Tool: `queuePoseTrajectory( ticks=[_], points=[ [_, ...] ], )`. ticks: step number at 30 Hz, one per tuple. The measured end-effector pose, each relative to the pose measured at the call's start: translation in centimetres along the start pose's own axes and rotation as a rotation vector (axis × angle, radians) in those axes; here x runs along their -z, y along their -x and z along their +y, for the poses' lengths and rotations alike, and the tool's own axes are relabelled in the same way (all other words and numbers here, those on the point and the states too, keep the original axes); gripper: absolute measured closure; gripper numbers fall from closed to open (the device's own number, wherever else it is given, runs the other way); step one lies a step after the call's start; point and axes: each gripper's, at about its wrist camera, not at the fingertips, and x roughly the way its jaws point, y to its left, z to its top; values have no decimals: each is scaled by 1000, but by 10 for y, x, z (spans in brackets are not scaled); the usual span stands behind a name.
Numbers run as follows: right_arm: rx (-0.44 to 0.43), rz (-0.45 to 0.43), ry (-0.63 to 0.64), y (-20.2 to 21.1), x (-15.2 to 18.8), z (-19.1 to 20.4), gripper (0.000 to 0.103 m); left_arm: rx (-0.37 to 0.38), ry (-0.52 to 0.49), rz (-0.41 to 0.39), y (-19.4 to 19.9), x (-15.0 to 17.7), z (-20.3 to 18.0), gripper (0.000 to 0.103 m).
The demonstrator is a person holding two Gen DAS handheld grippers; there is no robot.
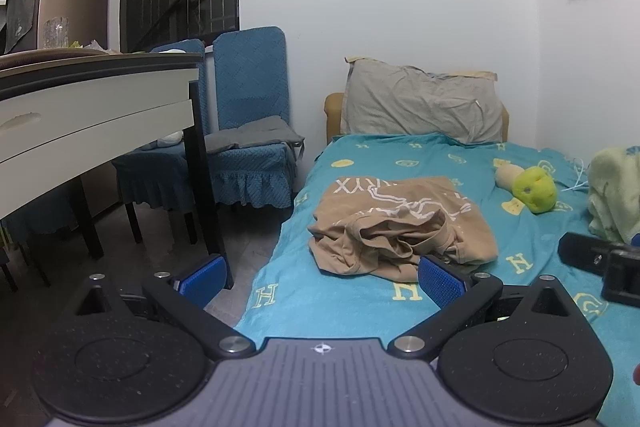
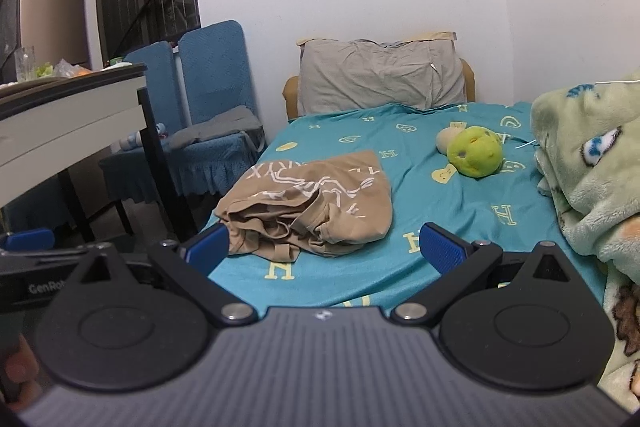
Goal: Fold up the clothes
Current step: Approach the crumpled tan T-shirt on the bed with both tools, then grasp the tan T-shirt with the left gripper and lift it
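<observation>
Nearest in the left wrist view, the left gripper [image 1: 320,277] is held with its blue-padded fingers [image 1: 440,281] spread wide and nothing between them, poised over the near left edge of the bed [image 1: 360,311]. The right gripper [image 2: 324,247] is likewise held with fingers apart and empty above the near edge. On the body of the left gripper, seen at the left edge of the right wrist view, the partial lettering "GenRo" can be read.

Just beyond both grippers, the tan shirt [image 1: 400,223] is seen crumpled near the bed's left edge, untouched, with white printed letters ending in "RYX", seen upside down. The teal sheet is printed with yellow "H" letters. Further back, a green plush toy [image 2: 474,151] lies toward the right side, and a pale green blanket [image 2: 592,163] is heaped at the right edge. A grey pillow [image 1: 420,103] is propped at the far end.
</observation>
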Motion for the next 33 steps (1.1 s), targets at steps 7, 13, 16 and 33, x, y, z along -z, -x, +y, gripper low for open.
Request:
queuePoseTrajectory(
  ticks=[7,13,16,33],
  points=[
    [-15,22,-21,-2,-2,-4,0,20,-9,-3,-4,4,-2,0],
    [-18,90,-14,-17,-39,-5,0,11,26,41,-39,3,1,0],
    [-15,53,-60,-20,-71,-15,0,0,11,70,-69,-3,-4,0],
    [-55,120,-290,-80,-50,-81,46,110,225,207,-260,10,-17,27]
  ],
)
